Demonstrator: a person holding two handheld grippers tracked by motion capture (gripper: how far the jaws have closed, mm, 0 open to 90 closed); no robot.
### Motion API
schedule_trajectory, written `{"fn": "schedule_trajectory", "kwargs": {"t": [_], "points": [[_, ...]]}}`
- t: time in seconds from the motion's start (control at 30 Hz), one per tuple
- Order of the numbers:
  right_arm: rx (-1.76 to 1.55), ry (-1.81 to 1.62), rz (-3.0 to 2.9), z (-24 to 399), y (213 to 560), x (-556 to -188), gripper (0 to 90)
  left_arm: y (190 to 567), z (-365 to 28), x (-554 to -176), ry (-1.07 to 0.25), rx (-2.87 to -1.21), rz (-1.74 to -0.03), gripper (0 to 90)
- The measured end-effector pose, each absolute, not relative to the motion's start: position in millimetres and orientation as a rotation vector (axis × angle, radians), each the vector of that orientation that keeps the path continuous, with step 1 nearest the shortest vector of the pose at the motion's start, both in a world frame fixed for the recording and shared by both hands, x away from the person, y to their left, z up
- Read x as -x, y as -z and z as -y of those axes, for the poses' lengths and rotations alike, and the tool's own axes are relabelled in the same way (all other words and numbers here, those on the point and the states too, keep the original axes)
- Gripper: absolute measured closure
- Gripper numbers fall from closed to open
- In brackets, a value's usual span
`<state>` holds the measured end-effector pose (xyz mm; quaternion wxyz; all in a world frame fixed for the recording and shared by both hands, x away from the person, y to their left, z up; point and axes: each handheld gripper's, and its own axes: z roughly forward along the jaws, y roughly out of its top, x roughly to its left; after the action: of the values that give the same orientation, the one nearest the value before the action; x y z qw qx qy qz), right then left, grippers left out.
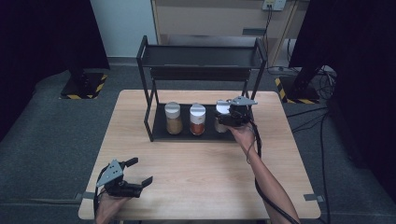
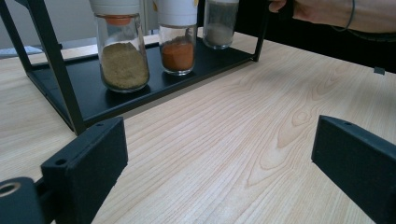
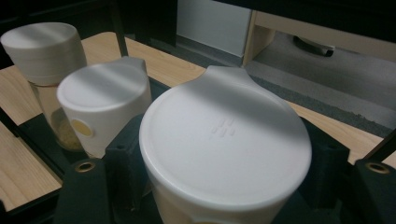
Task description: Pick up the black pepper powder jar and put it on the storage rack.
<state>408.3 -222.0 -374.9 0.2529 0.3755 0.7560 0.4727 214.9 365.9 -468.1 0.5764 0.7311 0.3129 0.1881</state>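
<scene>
White caps top three glass jars on the low shelf of a black metal rack (image 1: pixel 148 109). The rack stands at the far side of a pale wood table (image 1: pixel 196 172).

The right gripper (image 1: pixel 227 114) partly hides the right jar (image 1: pixel 220 122) in the high view. Its jaws squeeze the wide round cap of this jar, one jaw on each side. The jar sits at the right end of the low shelf. I cannot tell if its bottom touches the shelf. In the right gripper view the cap is smooth, with a small lip at the back, and the glass below is cut off.

The middle jar (image 1: pixel 197 120) holds orange powder. The left jar (image 1: pixel 173 118) holds tan powder. The right jar holds grey powder, seen in the left gripper view.

The left gripper (image 1: pixel 138 171) is near the front left corner of the table. Its jaws are spread wide with nothing between them. The top shelf is too dark to see well.
</scene>
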Motion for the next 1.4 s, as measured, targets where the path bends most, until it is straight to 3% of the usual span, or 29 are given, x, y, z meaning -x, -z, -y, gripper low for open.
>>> {"fn": "schedule_trajectory", "kwargs": {"t": [0.37, 1.4], "points": [[-1.030, -1.276, -2.057, 221, 393, -414, 31.3, 469, -367, -216, -0.437, -1.713, -0.732, 2.6], [-1.047, -1.291, -2.066, 225, 400, -419, 31.0, 468, -367, -216, -0.432, -1.718, -0.730, 2.7]]}}
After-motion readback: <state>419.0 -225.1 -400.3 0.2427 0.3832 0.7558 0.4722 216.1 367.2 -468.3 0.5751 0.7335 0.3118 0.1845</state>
